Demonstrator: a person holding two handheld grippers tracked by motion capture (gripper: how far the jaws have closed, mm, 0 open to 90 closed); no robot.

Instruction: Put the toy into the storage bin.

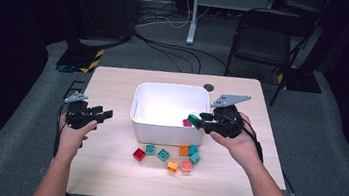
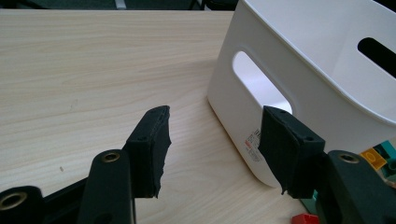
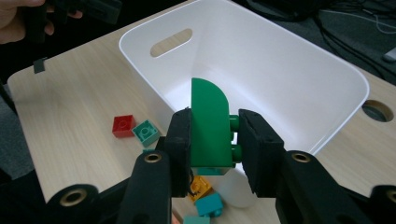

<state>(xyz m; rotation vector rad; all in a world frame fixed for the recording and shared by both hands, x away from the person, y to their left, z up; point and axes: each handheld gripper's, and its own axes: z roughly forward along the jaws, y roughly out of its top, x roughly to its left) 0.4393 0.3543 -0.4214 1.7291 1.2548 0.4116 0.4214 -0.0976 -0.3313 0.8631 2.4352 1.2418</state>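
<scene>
Loose bricks: table | white bin: 1 pink brick

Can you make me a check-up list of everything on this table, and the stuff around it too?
Surface: light wooden table with a round hole near the far edge.
Job's things: white bin mid-table, with a pink block inside it; green block held above the bin's rim; loose blocks in red, teal and orange on the table in front of the bin.
Clutter: nothing seen.
Grippers: right gripper shut on the green block; left gripper open, holding nothing, beside the bin.
Cables: several cables on the floor beyond the table.
Surroundings: black folding chair, grey carpet, dark room.
</scene>
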